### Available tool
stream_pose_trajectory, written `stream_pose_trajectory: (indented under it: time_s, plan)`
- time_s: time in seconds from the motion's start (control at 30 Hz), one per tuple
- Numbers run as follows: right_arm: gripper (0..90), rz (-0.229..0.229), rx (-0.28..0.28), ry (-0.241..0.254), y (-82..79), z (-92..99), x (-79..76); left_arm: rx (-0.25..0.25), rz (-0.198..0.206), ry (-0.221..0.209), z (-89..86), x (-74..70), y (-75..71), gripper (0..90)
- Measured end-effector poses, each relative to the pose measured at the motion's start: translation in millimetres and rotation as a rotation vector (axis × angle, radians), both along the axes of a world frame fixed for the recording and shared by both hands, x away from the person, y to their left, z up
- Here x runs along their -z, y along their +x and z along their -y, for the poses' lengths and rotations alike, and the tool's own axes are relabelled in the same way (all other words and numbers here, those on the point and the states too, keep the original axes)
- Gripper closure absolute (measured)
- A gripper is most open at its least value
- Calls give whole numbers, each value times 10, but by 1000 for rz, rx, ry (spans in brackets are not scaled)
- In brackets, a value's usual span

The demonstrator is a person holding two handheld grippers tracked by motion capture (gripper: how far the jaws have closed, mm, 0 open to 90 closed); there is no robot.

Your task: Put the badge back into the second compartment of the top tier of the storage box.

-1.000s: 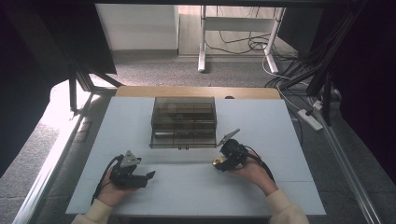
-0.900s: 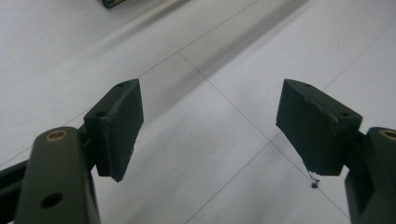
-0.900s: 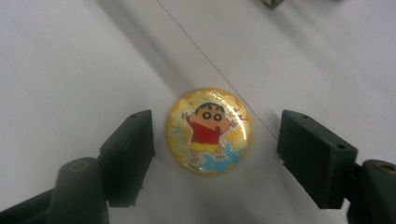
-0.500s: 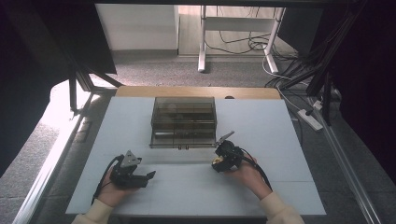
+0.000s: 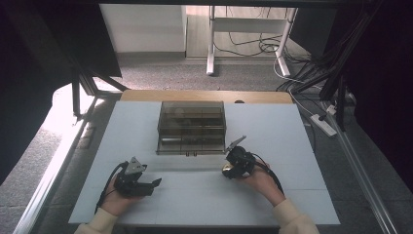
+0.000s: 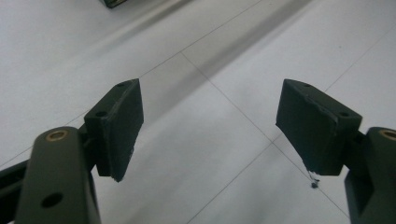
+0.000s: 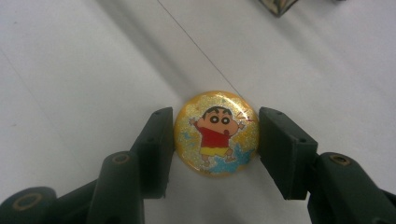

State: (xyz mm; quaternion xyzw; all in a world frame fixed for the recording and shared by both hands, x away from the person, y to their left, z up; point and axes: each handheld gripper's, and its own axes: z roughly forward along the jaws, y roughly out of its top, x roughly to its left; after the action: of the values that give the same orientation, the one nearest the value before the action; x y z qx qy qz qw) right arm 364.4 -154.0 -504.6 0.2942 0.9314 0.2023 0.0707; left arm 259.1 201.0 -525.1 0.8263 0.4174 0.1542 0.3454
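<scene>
Badge [image 7: 215, 133]: round, glittery gold-yellow, printed with a cartoon child with black hair, red shirt, yellow shorts; light-blue splashes at the edges. Both tools, right [image 7: 212, 142] and left [image 6: 208, 126], are seen in matte black with brass-coloured pivot pins. Desk [image 5: 292, 131] top is rendered pale grey-white with thin seam lines, far edge wood-toned. Box [image 5: 191, 127]: smoky translucent grey-brown.
</scene>
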Motion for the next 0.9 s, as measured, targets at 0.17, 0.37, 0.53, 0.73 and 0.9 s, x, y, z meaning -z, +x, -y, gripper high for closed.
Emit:
stream_pose_trajectory:
  time_s: [0.17, 0.37, 0.53, 0.73, 0.9]
  plan:
    - [469, -11, -9, 11, 4, 26, -9, 1, 2, 0, 0, -3, -3, 238]
    - [468, -13, -6, 23, 9, 67, -36, 0, 2, 1, -4, -5, -3, 238]
    - [468, -6, 1, 62, 22, 148, -104, -1, 2, 0, -9, -6, -3, 238]
    - [468, 25, 14, 116, 33, 277, -265, 0, 3, 0, -9, -6, -2, 238]
    - [468, 55, 35, 165, 28, 366, -412, 1, 4, 2, -8, -6, -3, 238]
